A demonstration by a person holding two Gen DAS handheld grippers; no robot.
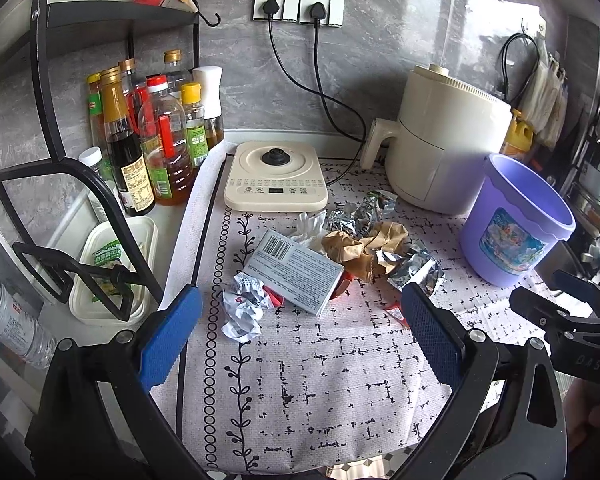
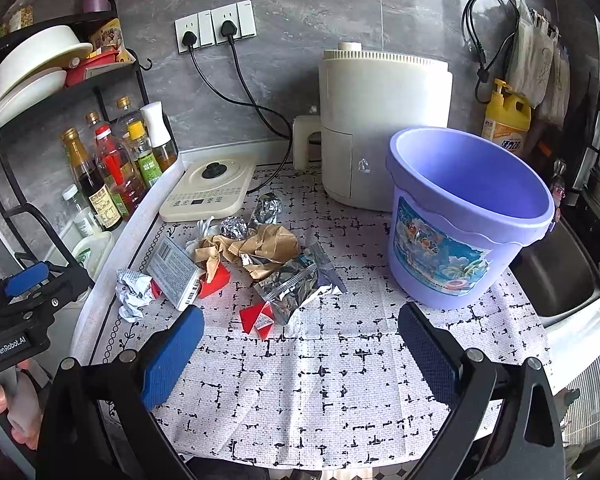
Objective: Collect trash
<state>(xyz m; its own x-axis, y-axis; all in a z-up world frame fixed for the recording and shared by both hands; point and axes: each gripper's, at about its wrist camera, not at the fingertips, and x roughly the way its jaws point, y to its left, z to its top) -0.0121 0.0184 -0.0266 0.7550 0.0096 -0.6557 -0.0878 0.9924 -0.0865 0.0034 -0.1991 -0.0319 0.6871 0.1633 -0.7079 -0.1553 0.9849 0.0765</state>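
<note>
A pile of trash lies on the patterned mat: a grey carton (image 1: 296,270) (image 2: 176,268), crumpled white paper (image 1: 242,308) (image 2: 132,290), brown paper (image 1: 364,246) (image 2: 256,248), foil wrappers (image 1: 414,272) (image 2: 292,284) and red scraps (image 2: 258,320). An empty purple bucket (image 1: 516,220) (image 2: 468,216) stands to the right of the pile. My left gripper (image 1: 300,332) is open and empty, just short of the pile. My right gripper (image 2: 300,344) is open and empty, near the red scraps and the bucket.
A cream hotplate (image 1: 276,178) and a white air fryer (image 1: 448,140) stand behind the pile. Sauce bottles (image 1: 148,136) and a black rack (image 1: 100,208) are at the left. A sink (image 2: 556,280) lies right of the bucket. A yellow soap bottle (image 2: 506,120) stands by the wall.
</note>
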